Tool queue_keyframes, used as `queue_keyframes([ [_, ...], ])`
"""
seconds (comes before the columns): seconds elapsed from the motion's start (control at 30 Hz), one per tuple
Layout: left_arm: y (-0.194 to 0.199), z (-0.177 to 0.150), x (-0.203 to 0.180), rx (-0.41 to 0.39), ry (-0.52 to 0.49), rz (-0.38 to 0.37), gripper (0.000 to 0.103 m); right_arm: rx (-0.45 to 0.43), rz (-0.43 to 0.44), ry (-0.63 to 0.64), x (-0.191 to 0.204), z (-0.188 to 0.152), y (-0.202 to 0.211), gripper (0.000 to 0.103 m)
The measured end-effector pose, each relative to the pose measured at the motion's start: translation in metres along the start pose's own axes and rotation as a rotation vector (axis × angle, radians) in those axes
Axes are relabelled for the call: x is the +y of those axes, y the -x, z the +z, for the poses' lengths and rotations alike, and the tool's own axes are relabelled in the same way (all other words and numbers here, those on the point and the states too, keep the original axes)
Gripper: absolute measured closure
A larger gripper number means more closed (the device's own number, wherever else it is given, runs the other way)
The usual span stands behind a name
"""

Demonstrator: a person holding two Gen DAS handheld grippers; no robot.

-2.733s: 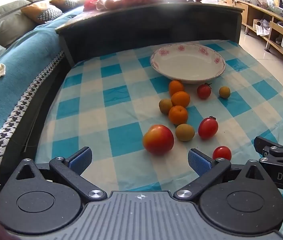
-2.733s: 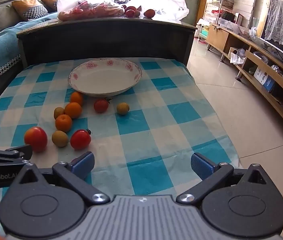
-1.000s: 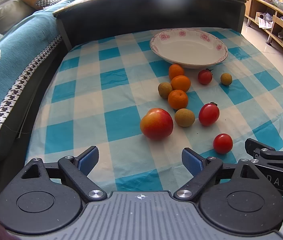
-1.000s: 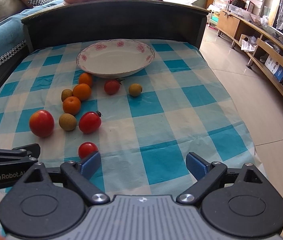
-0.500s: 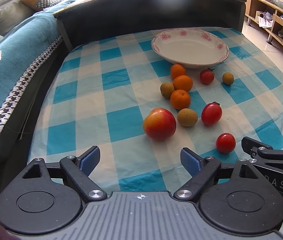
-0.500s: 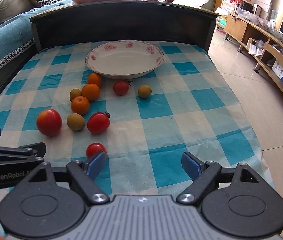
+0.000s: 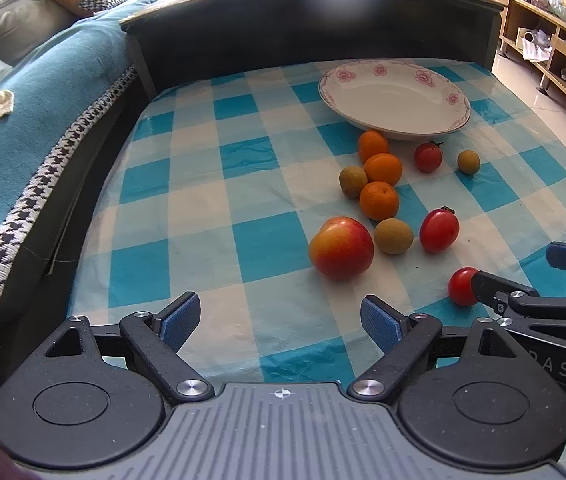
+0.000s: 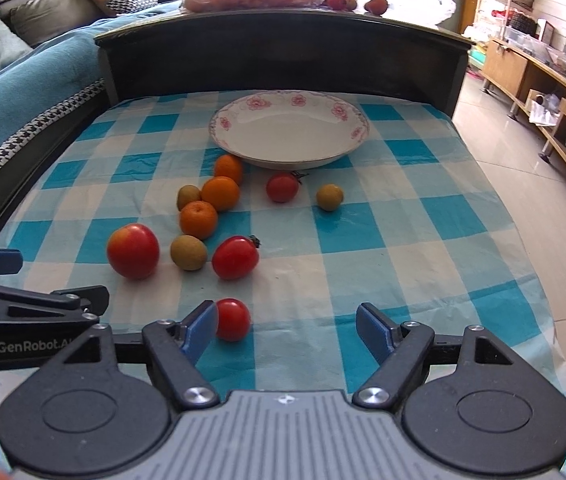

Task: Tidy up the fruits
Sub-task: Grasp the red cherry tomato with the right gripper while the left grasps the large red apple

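Note:
Fruits lie loose on the blue-checked cloth in front of a white flowered plate (image 8: 289, 136), also seen in the left wrist view (image 7: 395, 100). A big red apple (image 7: 341, 249) lies just beyond my open, empty left gripper (image 7: 279, 320). Three oranges (image 8: 221, 193), small brownish fruits (image 8: 189, 253) and tomatoes (image 8: 235, 258) lie between apple and plate. My right gripper (image 8: 287, 328) is open; a small red tomato (image 8: 231, 319) sits on the cloth just inside its left finger (image 8: 201, 326).
A dark headboard-like panel (image 8: 283, 56) with bagged fruit on top stands behind the plate. A teal-covered sofa (image 7: 23, 120) runs along the left. The cloth's right edge drops to a tiled floor (image 8: 523, 200) with wooden shelves beyond.
Both grippers have moved forward toward the fruit. The small tomato now sits between the right gripper's fingers, by the left one. Nothing has been taken hold of.

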State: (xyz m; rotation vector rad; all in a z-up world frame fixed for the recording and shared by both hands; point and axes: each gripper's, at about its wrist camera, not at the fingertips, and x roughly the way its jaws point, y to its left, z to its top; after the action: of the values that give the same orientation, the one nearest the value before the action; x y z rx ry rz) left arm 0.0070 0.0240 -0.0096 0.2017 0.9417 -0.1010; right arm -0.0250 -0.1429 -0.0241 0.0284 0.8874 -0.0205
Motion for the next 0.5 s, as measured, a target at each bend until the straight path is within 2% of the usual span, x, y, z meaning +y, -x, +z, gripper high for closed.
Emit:
queue_keyframes([
  [0.1, 0.001, 0.000, 0.004, -0.003, 0.022, -0.039, 0.010, 0.009, 0.020, 0.012, 0.003, 0.001, -0.003, 0.031],
  [0.2, 0.001, 0.000, 0.006, -0.011, 0.030, -0.055, 0.010, 0.033, 0.042, 0.028, 0.006, 0.000, -0.009, 0.040],
  [0.4, 0.002, 0.003, 0.006, -0.031, 0.016, -0.044, 0.009, 0.059, 0.071, 0.073, 0.014, 0.002, -0.020, 0.050],
  [0.5, 0.002, 0.003, 0.004, -0.055, -0.008, -0.034, 0.009, 0.077, 0.098, 0.088, 0.016, 0.003, -0.027, 0.059],
])
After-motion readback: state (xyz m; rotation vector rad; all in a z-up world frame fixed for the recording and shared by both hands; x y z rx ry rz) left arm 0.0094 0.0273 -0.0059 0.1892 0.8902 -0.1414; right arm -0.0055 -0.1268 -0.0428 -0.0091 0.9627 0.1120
